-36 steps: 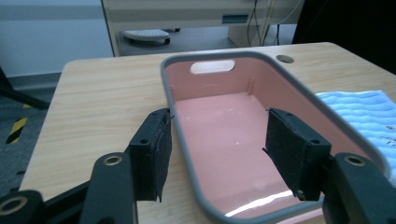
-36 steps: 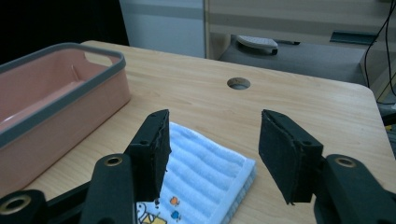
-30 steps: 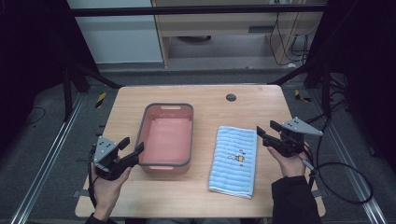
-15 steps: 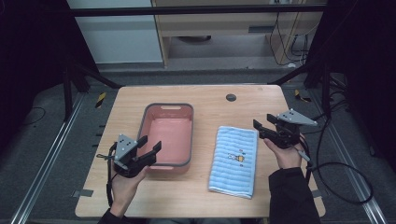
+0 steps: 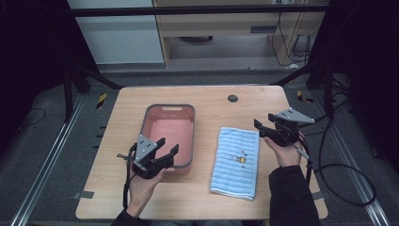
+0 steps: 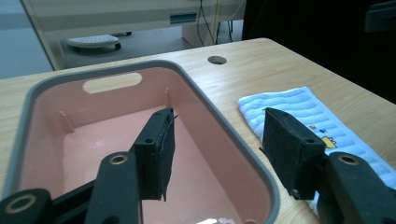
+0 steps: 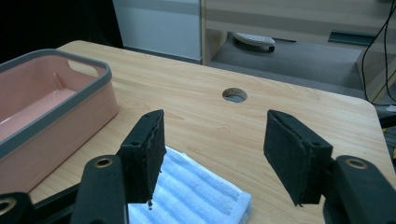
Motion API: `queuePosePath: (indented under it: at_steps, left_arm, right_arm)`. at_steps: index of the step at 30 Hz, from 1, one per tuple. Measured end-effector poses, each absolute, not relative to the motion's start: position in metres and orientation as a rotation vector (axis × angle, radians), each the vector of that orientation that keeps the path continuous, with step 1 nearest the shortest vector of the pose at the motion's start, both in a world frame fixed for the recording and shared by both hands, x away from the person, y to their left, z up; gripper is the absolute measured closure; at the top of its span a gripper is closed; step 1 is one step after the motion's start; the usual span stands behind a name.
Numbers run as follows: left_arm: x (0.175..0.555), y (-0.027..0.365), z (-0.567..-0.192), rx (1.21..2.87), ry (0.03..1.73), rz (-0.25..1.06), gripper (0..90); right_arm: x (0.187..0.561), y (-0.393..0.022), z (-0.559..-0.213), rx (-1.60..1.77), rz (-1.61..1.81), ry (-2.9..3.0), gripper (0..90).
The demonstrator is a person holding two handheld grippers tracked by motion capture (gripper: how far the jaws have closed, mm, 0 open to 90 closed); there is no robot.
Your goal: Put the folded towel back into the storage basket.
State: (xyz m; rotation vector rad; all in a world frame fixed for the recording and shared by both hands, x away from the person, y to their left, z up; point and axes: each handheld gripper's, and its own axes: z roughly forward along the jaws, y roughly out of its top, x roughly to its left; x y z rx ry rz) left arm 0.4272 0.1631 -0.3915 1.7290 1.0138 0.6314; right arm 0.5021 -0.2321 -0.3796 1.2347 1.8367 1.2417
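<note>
**Pink tub and blue towel on the table, both tools open and empty**

Pink tub (image 5: 168,136), grey-rimmed and empty, stands left of centre on the wooden table (image 5: 207,99); a handle slot pierces its far end wall. A folded blue striped towel (image 5: 236,161) with a small printed yellow figure lies flat just to the tub's right, apart from it. A round cable hole (image 5: 232,98) sits in the tabletop beyond both.

Left tool (image 5: 167,149): held over the near right corner of the tub, jaws spread apart, nothing between them. In the left gripper view (image 6: 215,149) one jaw hangs above the tub's interior and the other outside its right wall, so that the grey rim passes between them; contact with the rim cannot be judged. Compared with one second ago, this tool has moved rightward from the table's left edge to the tub, continuing the approach seen half a second ago.

Right tool (image 5: 261,127): held near the towel's far right corner, jaws likewise apart and empty. The right gripper view (image 7: 212,154) shows that corner of the towel (image 7: 187,196) below and between the jaws, clear of them. Its position has shifted slightly toward the towel since the earlier frames. Tub and towel lie where they lay before.
</note>
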Motion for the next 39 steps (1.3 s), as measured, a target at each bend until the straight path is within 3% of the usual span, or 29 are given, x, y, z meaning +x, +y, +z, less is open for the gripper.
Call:
queuePosePath:
  at_steps: [17,39]
  left_arm:
    - [0.425,0.117,-0.404,1.784,0.938,0.569,44.9]
    - [0.418,0.076,-0.428,1.856,0.875,0.495,46.1]
  right_arm:
    - [0.511,-0.233,-0.387,1.264,1.207,1.841,36.1]
    - [0.521,-0.242,-0.413,1.309,1.147,1.875,40.1]
